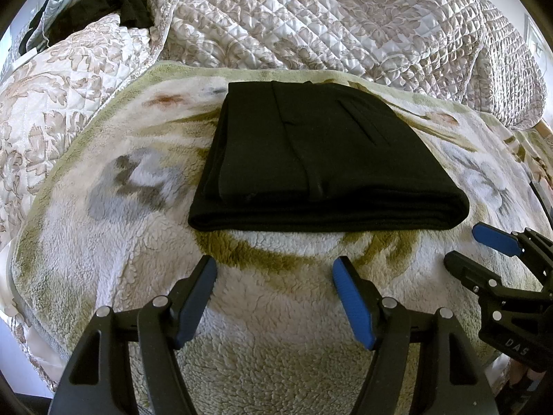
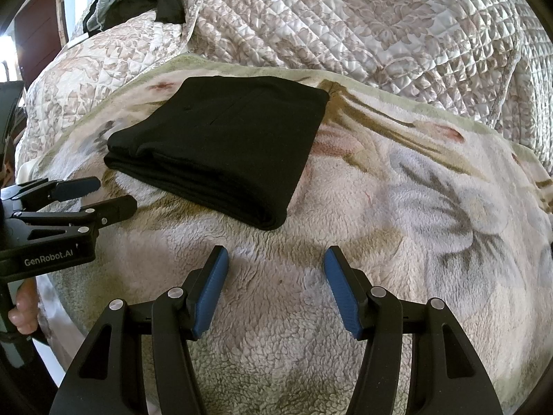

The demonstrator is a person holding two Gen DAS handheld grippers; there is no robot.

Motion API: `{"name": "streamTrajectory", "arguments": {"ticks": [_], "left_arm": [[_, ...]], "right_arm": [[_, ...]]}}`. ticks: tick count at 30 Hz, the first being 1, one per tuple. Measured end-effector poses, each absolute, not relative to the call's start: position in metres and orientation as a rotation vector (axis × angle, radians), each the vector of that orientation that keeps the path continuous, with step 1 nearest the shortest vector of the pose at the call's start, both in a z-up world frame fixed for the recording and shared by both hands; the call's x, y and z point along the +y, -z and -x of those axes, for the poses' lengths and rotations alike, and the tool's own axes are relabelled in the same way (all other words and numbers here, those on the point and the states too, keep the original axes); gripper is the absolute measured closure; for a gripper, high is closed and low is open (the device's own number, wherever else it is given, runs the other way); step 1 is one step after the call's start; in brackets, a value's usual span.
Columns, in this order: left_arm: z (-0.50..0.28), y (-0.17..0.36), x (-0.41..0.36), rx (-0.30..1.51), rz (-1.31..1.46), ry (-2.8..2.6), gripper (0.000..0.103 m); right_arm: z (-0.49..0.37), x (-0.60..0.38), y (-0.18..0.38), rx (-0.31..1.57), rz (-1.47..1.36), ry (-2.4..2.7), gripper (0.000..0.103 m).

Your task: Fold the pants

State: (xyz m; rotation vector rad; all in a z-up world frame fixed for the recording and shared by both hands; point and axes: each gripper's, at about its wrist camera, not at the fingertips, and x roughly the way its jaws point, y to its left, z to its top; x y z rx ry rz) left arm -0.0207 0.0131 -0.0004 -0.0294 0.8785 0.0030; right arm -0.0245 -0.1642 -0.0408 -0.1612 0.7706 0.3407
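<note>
The black pants [image 1: 321, 159] lie folded into a thick rectangle on a fleecy floral blanket [image 1: 114, 242]. They also show in the right wrist view [image 2: 221, 145], up and to the left. My left gripper [image 1: 274, 269] is open and empty, just short of the folded front edge. My right gripper [image 2: 274, 259] is open and empty, over bare blanket to the right of the pants. Each gripper appears in the other's view: the right one [image 1: 463, 245] at the right edge, the left one [image 2: 114, 193] at the left edge, both with jaws apart.
The blanket [image 2: 432, 207] lies on a quilted floral bedspread [image 1: 345, 17] that rises behind it. Dark and pale clothes [image 1: 103, 3] are heaped at the far left corner of the bed. The bed's edge falls away at the near left [image 2: 45, 294].
</note>
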Motion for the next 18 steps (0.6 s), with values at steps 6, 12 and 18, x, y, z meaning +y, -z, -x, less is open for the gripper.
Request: {"name": "streamTrajectory", "arguments": {"ticks": [6, 12, 18], "left_arm": [[0.0206, 0.0003, 0.0133, 0.879, 0.029, -0.003, 0.031], [0.0204, -0.0001, 0.0133, 0.880, 0.029, -0.002, 0.031], [0.0195, -0.0006, 0.0136, 0.881, 0.029, -0.002, 0.031]], "right_arm": [[0.0252, -0.1636, 0.0412, 0.769, 0.162, -0.340, 0.045], [0.0259, -0.1631, 0.0410, 0.767, 0.165, -0.340, 0.045], [0.0258, -0.1633, 0.0404, 0.766, 0.168, -0.339, 0.044]]}}
